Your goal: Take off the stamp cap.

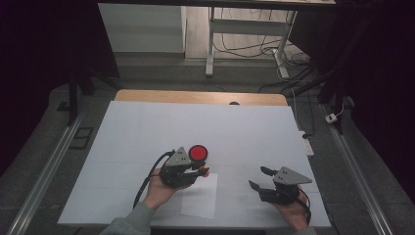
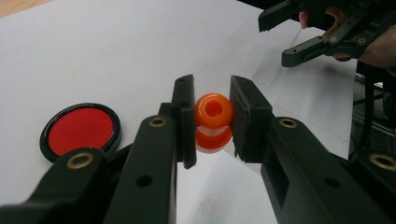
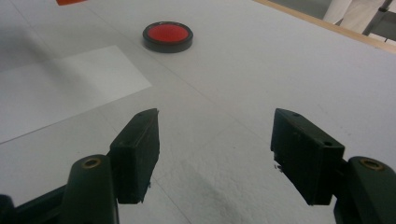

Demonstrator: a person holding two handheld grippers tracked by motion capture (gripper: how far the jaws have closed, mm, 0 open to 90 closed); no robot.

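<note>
Orange knob [image 2: 213, 122] in left tool [image 2: 211, 122]

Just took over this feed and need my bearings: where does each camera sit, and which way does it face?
High view: above the person's side, looking forward and down on the table; forearms, both hands.
Left gripper view: rides the left gripper, along jaws shut on the orange piece; right hand beyond.
Right gripper view: rides the right gripper, along open jaws.
All share the red disc.
</note>
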